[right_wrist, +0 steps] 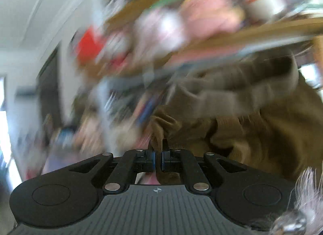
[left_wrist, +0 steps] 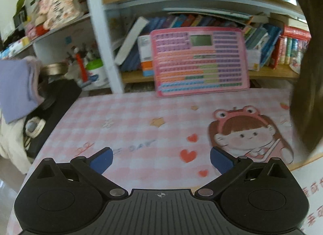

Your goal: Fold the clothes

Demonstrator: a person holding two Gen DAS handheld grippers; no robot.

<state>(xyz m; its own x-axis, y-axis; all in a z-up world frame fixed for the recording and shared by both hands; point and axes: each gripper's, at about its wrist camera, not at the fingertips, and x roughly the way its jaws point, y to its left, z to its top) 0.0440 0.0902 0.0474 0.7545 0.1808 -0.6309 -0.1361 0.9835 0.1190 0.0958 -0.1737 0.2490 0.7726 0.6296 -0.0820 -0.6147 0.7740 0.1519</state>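
My right gripper [right_wrist: 158, 154] is shut on a fold of a brown garment [right_wrist: 262, 117], which hangs in the air to its right; the view behind it is badly blurred. The same brown garment shows as a dark strip at the right edge of the left wrist view [left_wrist: 306, 93]. My left gripper [left_wrist: 161, 158] is open and empty, with its blue pads [left_wrist: 102, 160] spread wide above the pink checked table mat [left_wrist: 141, 117]. A folded lilac cloth [left_wrist: 16, 89] lies on a pile at the far left.
A pink toy tablet [left_wrist: 199, 61] leans against the bookshelf [left_wrist: 201, 77] at the back of the table. A white shelf post [left_wrist: 101, 33] stands at the back left. A dark chair with cream and black items [left_wrist: 50, 113] is off the table's left edge.
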